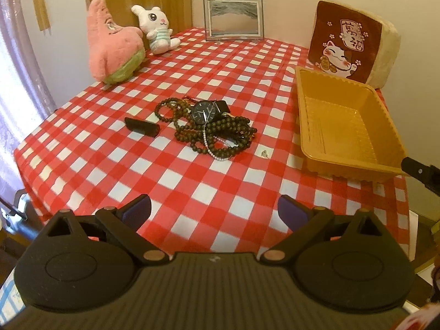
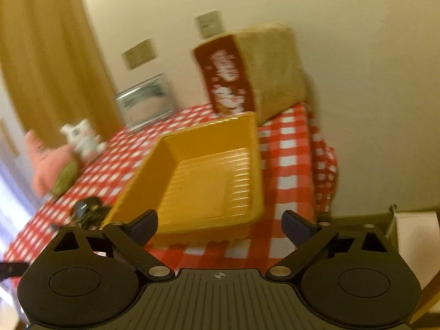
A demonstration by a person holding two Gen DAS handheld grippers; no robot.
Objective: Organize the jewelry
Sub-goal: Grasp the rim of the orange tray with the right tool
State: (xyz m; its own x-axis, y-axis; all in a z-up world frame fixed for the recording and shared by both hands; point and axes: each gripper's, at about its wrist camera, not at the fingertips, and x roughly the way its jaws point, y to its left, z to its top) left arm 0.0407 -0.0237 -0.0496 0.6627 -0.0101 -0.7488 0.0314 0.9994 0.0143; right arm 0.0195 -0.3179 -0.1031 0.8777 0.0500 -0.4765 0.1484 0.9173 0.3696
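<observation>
A tangled pile of dark bead strings point(image 1: 220, 130) lies mid-table on the red checked cloth point(image 1: 192, 181). A black watch point(image 1: 207, 111) rests on top of it and a string of small white pearls point(image 1: 213, 151) trails toward me. A small black case point(image 1: 142, 127) lies to the pile's left, and a tiny earring point(image 1: 264, 154) to its right. An empty orange tray point(image 1: 343, 126) stands at the right. My left gripper point(image 1: 214, 211) hovers open over the near table edge. My right gripper point(image 2: 220, 225) is open in front of the orange tray point(image 2: 209, 176), nothing between its fingers. The pile point(image 2: 90, 211) peeks in at the left.
At the back stand a pink starfish plush point(image 1: 112, 41), a white rabbit plush point(image 1: 156, 29), a framed picture point(image 1: 233, 18) and a brown cat cushion point(image 1: 349, 38). The right gripper's finger point(image 1: 415, 170) pokes in near the tray's corner. The right wrist view is motion-blurred.
</observation>
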